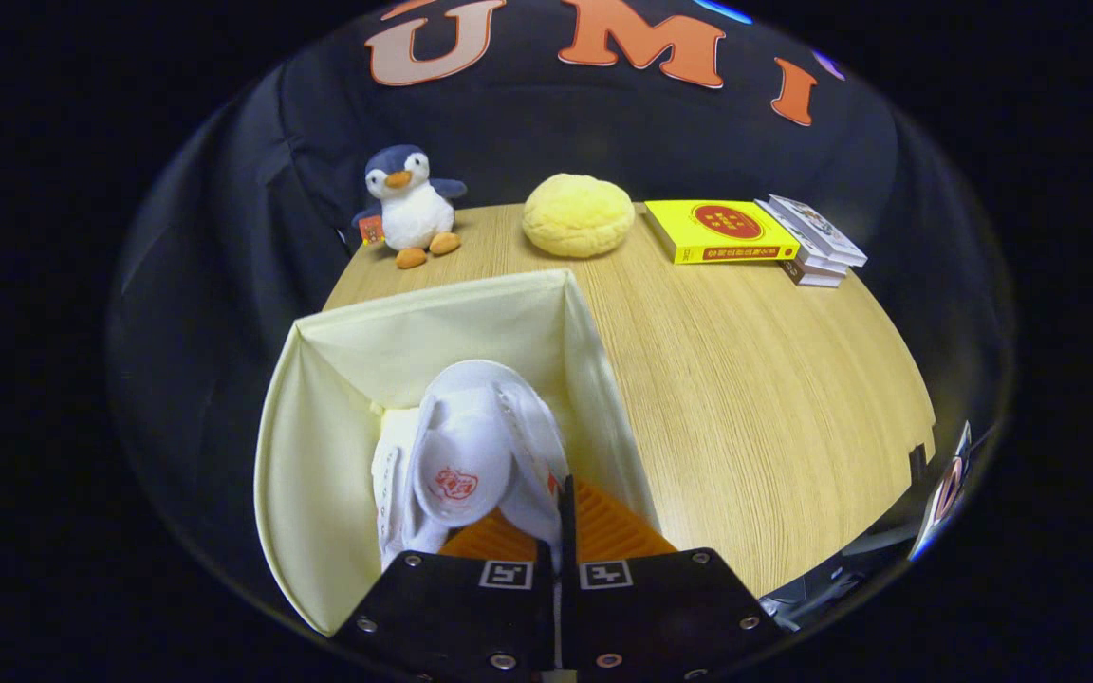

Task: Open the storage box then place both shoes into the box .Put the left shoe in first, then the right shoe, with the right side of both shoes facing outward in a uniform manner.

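We see the gripper [561, 531] over the open box [319, 379], fingers nearly together, pinching the collar edge of a white shoe [480, 446]. That shoe hangs inside the box w/ its opening facing us, red logo on the insole. A 2nd white shoe [393, 474] sits just left of it, also in the box, mostly hidden. Box stands on the wood table [746, 379]. Beyond: penguin toy [409, 204], yellow cushion [578, 215], yellow book [722, 230], book stack [817, 242].
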A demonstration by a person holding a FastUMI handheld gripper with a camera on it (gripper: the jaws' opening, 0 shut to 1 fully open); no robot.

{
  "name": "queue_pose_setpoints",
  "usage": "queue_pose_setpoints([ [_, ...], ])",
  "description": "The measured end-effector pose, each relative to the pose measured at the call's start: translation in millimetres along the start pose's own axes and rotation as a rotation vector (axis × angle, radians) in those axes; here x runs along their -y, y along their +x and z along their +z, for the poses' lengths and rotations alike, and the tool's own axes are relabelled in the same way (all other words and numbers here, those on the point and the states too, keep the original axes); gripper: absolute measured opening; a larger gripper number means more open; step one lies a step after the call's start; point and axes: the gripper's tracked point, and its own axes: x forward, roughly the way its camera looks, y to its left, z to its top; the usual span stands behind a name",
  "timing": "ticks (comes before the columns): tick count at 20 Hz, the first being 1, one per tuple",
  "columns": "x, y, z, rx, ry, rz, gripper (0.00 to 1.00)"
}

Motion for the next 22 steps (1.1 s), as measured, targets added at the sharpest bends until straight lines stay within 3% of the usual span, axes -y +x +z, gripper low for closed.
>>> queue_pose_setpoints([
  [5, -11, -11, 0, -0.019, 0.024, 0.108, 0.13],
  [9, -8, -39, 17, 0.016, 0.045, 0.254, 0.21],
  [14, 25, -82, 65, 0.194, -0.009, 0.373, 0.43],
  [20, 105, -112, 111, 0.358, -0.053, 0.366, 0.83],
  [22, 136, -121, 130, 0.436, -0.068, 0.36, 0.9],
])
